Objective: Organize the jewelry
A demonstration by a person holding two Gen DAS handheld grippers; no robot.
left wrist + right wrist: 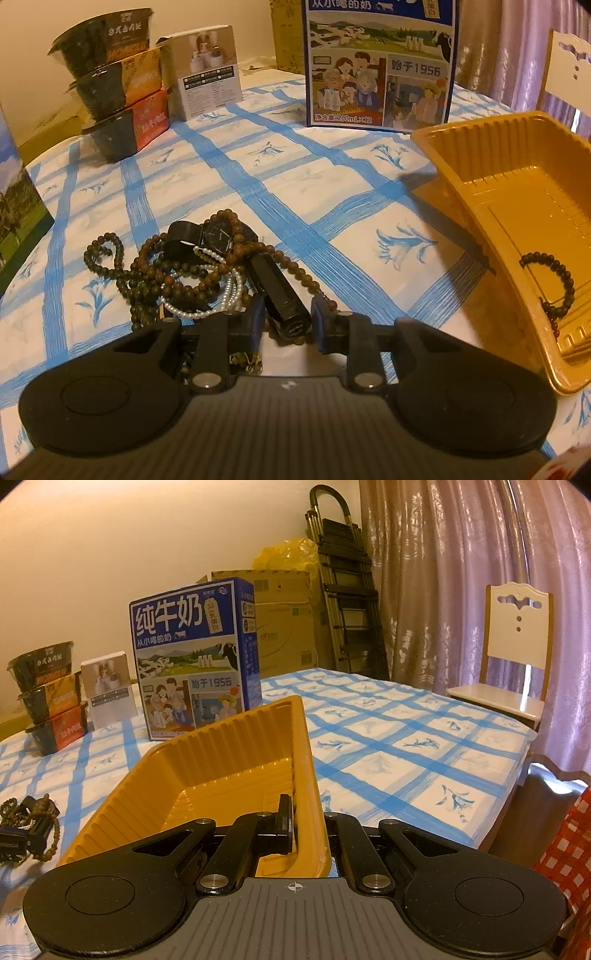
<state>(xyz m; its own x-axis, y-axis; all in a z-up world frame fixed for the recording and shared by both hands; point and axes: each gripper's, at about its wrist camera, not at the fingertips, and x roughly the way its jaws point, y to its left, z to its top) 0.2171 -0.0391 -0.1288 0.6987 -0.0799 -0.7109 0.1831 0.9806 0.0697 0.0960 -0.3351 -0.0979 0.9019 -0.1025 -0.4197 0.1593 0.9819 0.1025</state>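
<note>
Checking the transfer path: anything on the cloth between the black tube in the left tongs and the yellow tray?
Nothing visible. The tube lies between the left tongs on the bead pile; bare cloth runs to the tray, whose near wall must be cleared. Right tongs grip its rim.

One yellow tray (480, 155), three stacked noodle bowls (122, 88), one milk carton (380, 62), one watch (218, 236) ahead of the left gripper (288, 325).

Left gripper (288, 325): matte black linkage arms, round black side discs, silver pivot screws, grey ribbed base plate with small white mark, blue pads on fingers (258, 317). Right gripper (308, 834): same build, black fingers, crosshair mark on ribbed plate
</note>
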